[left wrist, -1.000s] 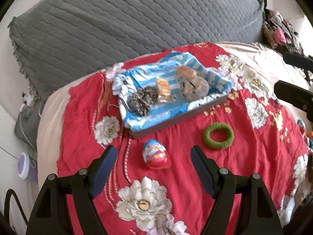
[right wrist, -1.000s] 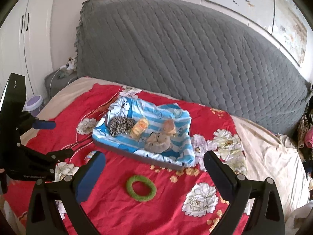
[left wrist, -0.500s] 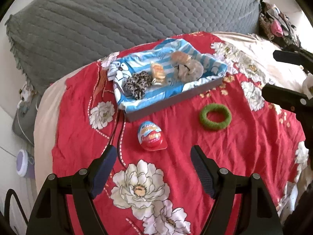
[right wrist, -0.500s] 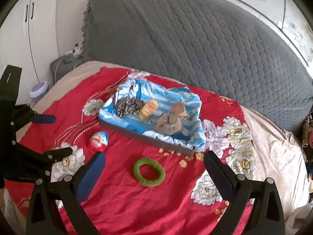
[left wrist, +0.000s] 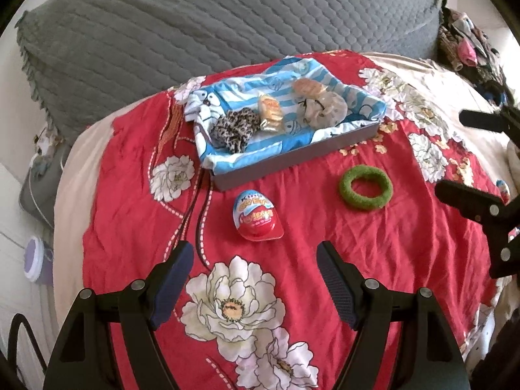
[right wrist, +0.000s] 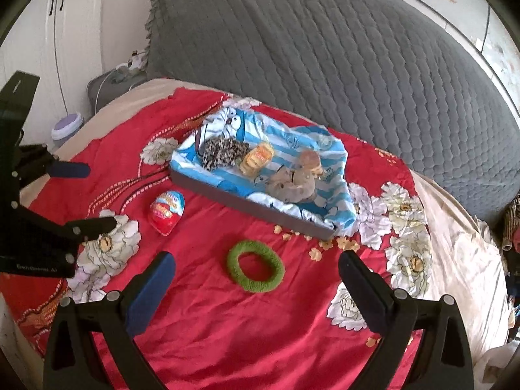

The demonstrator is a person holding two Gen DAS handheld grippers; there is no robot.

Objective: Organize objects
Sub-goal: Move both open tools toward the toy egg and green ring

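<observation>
Four items already in our cloth-lined grey tray (left wrist: pixel 292 159) — left gripper (left wrist: pixel 255 279) wide and empty just behind the red-and-blue plastic egg (left wrist: pixel 256 216), right gripper (right wrist: pixel 256 284) wide and empty over the green fuzzy ring (right wrist: pixel 255 271); both are left to move.

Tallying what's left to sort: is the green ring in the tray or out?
Out. The green ring lies flat on the red cloth, apart from the tray.
</observation>
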